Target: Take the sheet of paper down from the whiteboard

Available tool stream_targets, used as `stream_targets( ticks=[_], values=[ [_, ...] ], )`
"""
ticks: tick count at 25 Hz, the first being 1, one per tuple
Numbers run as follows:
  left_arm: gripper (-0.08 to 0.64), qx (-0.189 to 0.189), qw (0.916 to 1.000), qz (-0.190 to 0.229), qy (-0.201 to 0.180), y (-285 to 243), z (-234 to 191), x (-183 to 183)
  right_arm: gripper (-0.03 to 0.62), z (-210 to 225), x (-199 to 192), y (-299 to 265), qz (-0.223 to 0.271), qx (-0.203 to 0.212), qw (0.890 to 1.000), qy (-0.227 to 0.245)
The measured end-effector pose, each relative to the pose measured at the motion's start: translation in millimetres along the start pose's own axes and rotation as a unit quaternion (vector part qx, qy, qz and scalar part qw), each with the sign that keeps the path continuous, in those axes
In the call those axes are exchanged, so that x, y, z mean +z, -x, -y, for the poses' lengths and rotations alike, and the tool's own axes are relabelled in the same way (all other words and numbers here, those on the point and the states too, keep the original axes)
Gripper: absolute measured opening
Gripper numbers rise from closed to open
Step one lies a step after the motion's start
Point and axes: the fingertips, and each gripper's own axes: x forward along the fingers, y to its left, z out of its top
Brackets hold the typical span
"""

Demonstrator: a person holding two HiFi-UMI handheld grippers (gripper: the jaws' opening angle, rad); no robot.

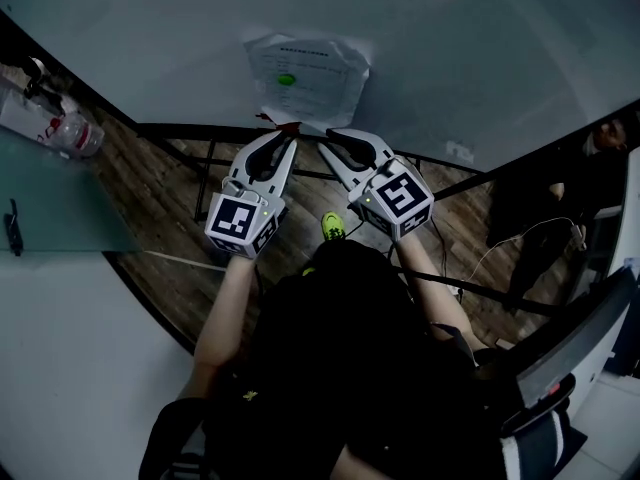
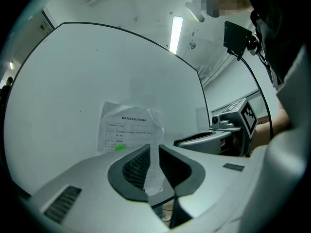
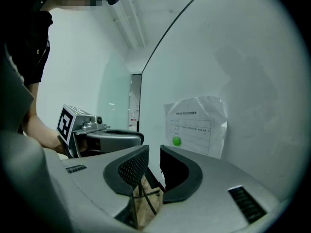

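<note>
**At the whiteboard, both tools short of the sheet**

On the whiteboard (image 1: 470, 48), the sheet of paper (image 1: 308, 73) hangs flat but crumpled, and a green round dot (image 1: 287, 79), perhaps a magnet, sits on its left half. The left tool (image 1: 283, 146) and right tool (image 1: 335, 143) point level at the board side by side, their tips just below the sheet's lower edge in the head view and apart from it. Each stands narrowly open with nothing gripped.

From the left gripper view the sheet lies straight ahead, its lower corner showing through the gap. From the right gripper view it sits ahead and off to the right. The left tool looks better lined up, though neither is clearly nearer.

Print lines run level across the sheet. Whether it hangs tall or wide I cannot tell. It carries a heading line and a ruled form, both too small to read.
</note>
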Motion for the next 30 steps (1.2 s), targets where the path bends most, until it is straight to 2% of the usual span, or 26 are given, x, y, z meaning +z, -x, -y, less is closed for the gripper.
stream_targets(
  ticks=[11, 18, 20, 30],
  values=[
    [0.120, 0.027, 0.9994, -0.016, -0.013, -37.3, -30.9, -5.8, 0.121, 35.4, 3.8, -14.8, -0.015, -0.012, 1.000, 0.015],
    [0.155, 0.058, 0.9978, -0.018, -0.028, -54.5, -50.3, -1.6, 0.167, 48.3, 11.6, -18.6, -0.022, -0.017, 0.999, 0.032],
    [0.183, 0.067, 0.9970, -0.021, -0.030, -58.8, -56.7, -4.3, 0.170, 51.3, 14.5, -18.8, -0.023, -0.019, 0.999, 0.037],
    [0.225, 0.103, 0.9934, -0.041, -0.029, -73.1, -77.6, -17.1, 0.184, 64.0, 18.1, -14.8, -0.032, -0.032, 0.998, 0.052]
  ],
)
